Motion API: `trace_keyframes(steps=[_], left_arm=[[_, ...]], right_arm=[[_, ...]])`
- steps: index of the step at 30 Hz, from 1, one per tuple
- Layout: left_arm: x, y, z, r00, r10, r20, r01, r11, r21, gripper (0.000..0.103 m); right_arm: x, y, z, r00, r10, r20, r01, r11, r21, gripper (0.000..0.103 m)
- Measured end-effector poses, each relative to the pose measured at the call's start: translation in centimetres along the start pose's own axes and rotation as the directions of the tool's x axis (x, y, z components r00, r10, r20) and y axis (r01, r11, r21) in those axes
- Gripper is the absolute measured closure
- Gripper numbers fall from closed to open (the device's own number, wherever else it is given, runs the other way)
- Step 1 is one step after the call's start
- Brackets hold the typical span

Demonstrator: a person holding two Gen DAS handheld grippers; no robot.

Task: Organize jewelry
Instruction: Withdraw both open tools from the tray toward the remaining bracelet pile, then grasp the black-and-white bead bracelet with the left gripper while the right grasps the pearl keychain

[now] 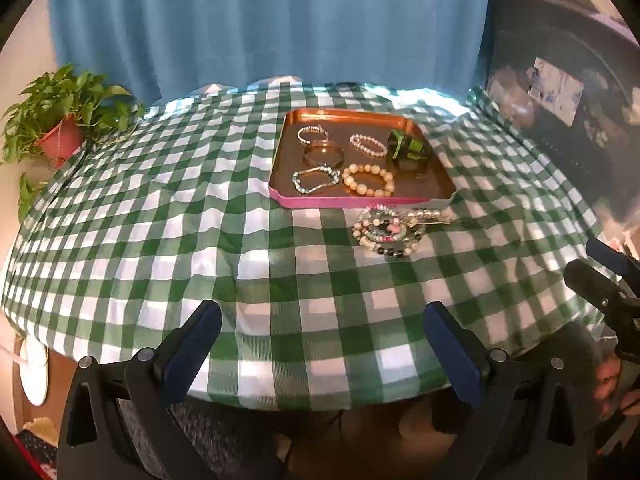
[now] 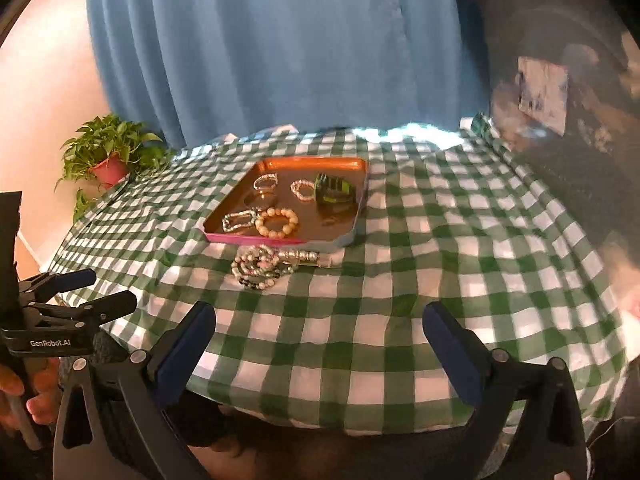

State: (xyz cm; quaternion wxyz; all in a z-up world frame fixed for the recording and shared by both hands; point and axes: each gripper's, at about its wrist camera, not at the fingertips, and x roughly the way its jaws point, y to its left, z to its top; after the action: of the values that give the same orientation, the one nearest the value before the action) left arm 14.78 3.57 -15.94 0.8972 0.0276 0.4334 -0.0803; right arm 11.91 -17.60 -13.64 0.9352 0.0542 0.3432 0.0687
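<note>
A copper tray with a pink rim sits on the checked table. In it lie several bracelets, among them a cream bead bracelet, and a green and black object. A pile of bead bracelets lies on the cloth just in front of the tray. My left gripper is open and empty above the near table edge. My right gripper is open and empty, also near the front edge, to the right of the left one.
A green and white checked cloth covers the table. A potted plant stands at the far left corner. A blue curtain hangs behind. A dark cabinet is at the right.
</note>
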Motion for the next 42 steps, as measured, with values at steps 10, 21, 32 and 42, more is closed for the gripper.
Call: trace_keyframes(steps=[10, 21, 32, 42], left_arm=[[6.7, 0.5, 2.4, 0.997, -0.045, -0.058, 0.043, 0.999, -0.032, 0.003], [14.1, -1.0, 5.3, 0.976, -0.169, -0.139, 0.170, 0.985, -0.003, 0.055], [14.6, 0.6, 4.9, 0.984, -0.136, -0.114, 0.136, 0.991, -0.008, 0.093], [11.7, 3.0, 2.4, 0.978, -0.166, -0.130, 0.159, 0.985, -0.060, 0.093]], right_arm=[[7.1, -3.8, -0.2, 0.988, 0.056, -0.144, -0.035, 0.989, 0.146, 0.054], [13.4, -4.4, 1.8, 0.981, 0.114, -0.156, -0.098, 0.990, 0.106, 0.051], [18.2, -2.0, 3.4, 0.967, 0.164, -0.193, -0.169, 0.985, -0.010, 0.066], [16.8, -1.4, 2.1, 0.962, 0.163, -0.217, -0.190, 0.975, -0.112, 0.100]])
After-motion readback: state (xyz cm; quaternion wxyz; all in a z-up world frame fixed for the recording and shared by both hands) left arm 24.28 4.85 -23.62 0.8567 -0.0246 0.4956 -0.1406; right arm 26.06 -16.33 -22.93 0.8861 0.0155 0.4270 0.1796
